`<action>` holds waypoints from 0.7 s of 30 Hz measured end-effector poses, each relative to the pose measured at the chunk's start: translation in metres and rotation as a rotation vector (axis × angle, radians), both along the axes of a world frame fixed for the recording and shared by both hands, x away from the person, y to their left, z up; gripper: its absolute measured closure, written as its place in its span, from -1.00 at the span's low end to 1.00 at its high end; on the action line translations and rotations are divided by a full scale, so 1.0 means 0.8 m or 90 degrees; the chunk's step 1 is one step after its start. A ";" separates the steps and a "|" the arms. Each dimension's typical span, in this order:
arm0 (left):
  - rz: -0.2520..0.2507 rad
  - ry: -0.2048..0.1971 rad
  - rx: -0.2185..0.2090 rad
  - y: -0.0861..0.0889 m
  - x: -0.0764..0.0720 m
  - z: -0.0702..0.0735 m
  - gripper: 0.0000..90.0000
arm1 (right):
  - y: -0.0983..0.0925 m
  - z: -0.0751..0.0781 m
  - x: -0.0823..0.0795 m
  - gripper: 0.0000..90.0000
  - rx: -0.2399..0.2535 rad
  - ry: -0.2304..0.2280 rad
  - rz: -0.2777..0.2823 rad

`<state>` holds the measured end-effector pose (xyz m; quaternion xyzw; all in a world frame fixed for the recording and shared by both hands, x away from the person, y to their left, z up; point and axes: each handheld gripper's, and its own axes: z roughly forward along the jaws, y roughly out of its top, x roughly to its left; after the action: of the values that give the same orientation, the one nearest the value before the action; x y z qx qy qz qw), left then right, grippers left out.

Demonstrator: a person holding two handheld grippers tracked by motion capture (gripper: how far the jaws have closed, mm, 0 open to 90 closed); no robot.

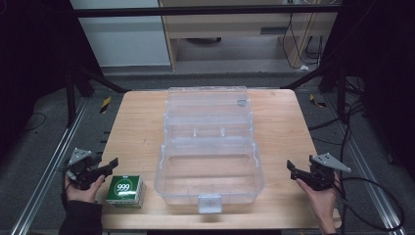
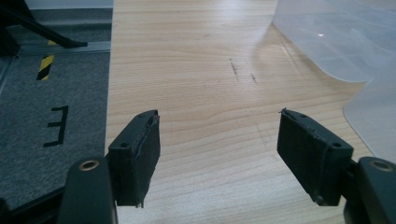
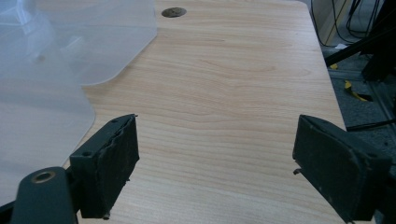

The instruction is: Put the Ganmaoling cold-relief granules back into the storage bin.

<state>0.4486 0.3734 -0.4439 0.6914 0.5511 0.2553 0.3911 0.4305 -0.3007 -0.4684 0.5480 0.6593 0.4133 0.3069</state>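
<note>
Two grippers wait at the near end of a wooden table, one on each side of a big clear plastic box. The box sits in the middle of the table with its lid swung open and lying flat behind it. Inside the box I can see nothing but its clear bottom, though the plastic is shiny and hard to see through well.

The left gripper is held in the person's left hand, to the left of the box, over the table's left edge. Its jaws are spread wide with nothing between them. In the left gripper view, the left gripper looks down on bare wood, and the rounded edge of the box shows off to one side.

A small green and white carton stands on the table just left of the box, close to the left gripper but not touching it. It has "999" on top.

The right gripper is held in the right hand, to the right of the box and apart from it. Its jaws are wide too, and hold nothing. In the right gripper view, the right gripper has plain wood under it, with the clear box beside it.

Grey carpet lies on the floor around the table.
</note>
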 end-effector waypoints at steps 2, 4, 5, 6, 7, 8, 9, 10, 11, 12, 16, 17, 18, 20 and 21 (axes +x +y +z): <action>-0.015 -0.002 0.003 -0.001 0.000 0.004 -0.35 | -0.002 -0.001 -0.002 -0.68 -0.006 0.009 0.001; -0.030 -0.005 -0.007 -0.002 0.000 0.009 -0.35 | -0.003 -0.002 -0.003 -0.69 -0.013 0.016 0.004; -0.058 -0.003 -0.020 -0.005 0.001 0.013 -0.35 | -0.004 -0.002 -0.003 -0.69 -0.018 0.016 0.004; -0.058 -0.003 -0.020 -0.005 0.001 0.013 -0.36 | -0.005 -0.002 -0.003 -0.70 -0.024 0.014 0.004; -0.071 -0.003 -0.019 -0.007 0.002 0.015 -0.36 | -0.006 -0.002 -0.004 -0.71 -0.026 0.016 0.006; -0.084 -0.003 -0.012 -0.009 0.002 0.017 -0.36 | -0.006 -0.002 -0.004 -0.71 -0.026 0.016 0.006; -0.103 0.000 -0.004 -0.011 0.003 0.020 -0.37 | -0.006 -0.001 -0.005 -0.71 -0.025 0.016 0.005; -0.114 0.000 0.000 -0.012 0.003 0.021 -0.38 | -0.007 -0.001 -0.006 -0.71 -0.027 0.015 0.005; -0.135 0.001 0.010 -0.012 0.004 0.026 -0.40 | -0.009 -0.001 -0.007 -0.73 -0.030 0.015 0.007; -0.135 0.001 0.010 -0.012 0.004 0.026 -0.41 | -0.009 -0.001 -0.007 -0.73 -0.030 0.015 0.007; -0.200 0.017 0.013 -0.008 0.004 0.043 -0.42 | -0.010 -0.001 -0.006 -0.77 -0.035 0.021 0.011; -0.208 0.017 0.013 -0.008 0.003 0.046 -0.43 | -0.010 -0.001 -0.006 -0.78 -0.035 0.022 0.013; -0.220 0.014 0.017 -0.007 0.002 0.051 -0.44 | -0.011 -0.002 -0.006 -0.78 -0.037 0.021 0.013; -0.248 0.014 0.025 -0.007 0.001 0.060 -0.47 | -0.010 -0.003 -0.006 -0.79 -0.041 0.020 0.015; -0.261 0.013 0.030 -0.007 0.000 0.064 -0.48 | -0.010 -0.003 -0.006 -0.80 -0.041 0.020 0.016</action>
<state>0.4489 0.3678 -0.3926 0.8008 0.3964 0.1763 0.4129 0.4259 -0.3090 -0.4707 0.5361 0.6839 0.3868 0.3088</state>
